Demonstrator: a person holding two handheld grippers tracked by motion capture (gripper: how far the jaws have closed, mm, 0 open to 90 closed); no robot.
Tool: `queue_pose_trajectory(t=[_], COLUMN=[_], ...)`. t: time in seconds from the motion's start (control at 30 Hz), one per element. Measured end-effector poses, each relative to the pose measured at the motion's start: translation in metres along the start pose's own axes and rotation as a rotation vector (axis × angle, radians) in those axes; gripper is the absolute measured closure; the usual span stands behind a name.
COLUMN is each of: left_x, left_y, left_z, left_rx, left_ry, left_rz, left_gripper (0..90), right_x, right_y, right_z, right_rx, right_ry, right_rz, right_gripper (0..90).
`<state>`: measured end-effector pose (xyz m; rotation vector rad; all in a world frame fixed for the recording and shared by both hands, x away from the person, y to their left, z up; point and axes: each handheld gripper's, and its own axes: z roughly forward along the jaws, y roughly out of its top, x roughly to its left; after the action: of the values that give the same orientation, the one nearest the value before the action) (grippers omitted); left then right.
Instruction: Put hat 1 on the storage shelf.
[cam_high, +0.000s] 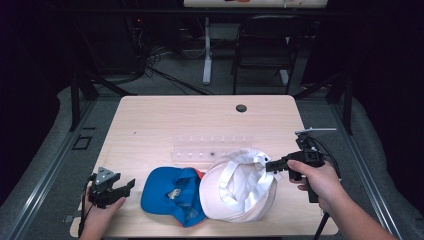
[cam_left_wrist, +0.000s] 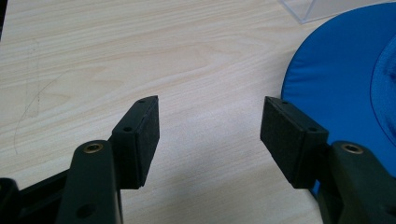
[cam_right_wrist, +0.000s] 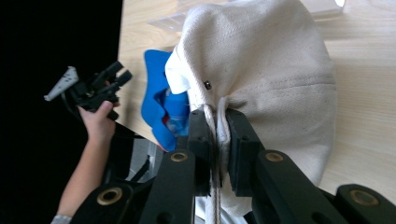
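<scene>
The right gripper (cam_right_wrist: 217, 126) pinches the white cap's (cam_right_wrist: 271, 70) edge tight. The left gripper (cam_left_wrist: 209, 135) rests open on the table (cam_left_wrist: 140, 56) beside the blue cap (cam_left_wrist: 336, 79).

The white cap (cam_high: 240, 192) is cream-white canvas with a paler white lining. The blue cap (cam_high: 170, 195) is bright blue with a small orange patch. The counter (cam_high: 200, 120) is pale wood-grain. The fingers (cam_left_wrist: 144, 135) are matte black.

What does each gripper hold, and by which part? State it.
The right gripper pinches the white cap by its edge fabric. The left gripper is open and holds nothing.
</scene>
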<state>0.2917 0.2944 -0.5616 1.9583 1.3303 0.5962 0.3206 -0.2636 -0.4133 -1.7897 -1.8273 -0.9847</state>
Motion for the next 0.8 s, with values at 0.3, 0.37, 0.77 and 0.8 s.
queue_pose_trajectory(t=[0.3,0.37,0.77,0.8], left_x=[0.0,0.0,0.0,0.0], left_y=[0.0,0.0,0.0,0.0], left_z=[0.0,0.0,0.0,0.0], left_rx=[0.0,0.0,-0.002,-0.003], left_ry=[-0.002,-0.002,-0.002,-0.003], left_rz=[0.001,0.001,0.001,0.002], left_gripper=[38.3,38.3,38.3,38.3], right_x=[0.005,0.007,0.033,0.034], right_y=[0.0,0.0,0.001,0.002], right_z=[-0.003,-0.004,-0.022,-0.023], right_rx=[-0.023,-0.022,-0.083,-0.089], right_ry=[0.082,0.09,0.179,0.184], right_rz=[0.003,0.002,-0.053,-0.057], right_gripper=[81.8,81.9,81.9,81.9])
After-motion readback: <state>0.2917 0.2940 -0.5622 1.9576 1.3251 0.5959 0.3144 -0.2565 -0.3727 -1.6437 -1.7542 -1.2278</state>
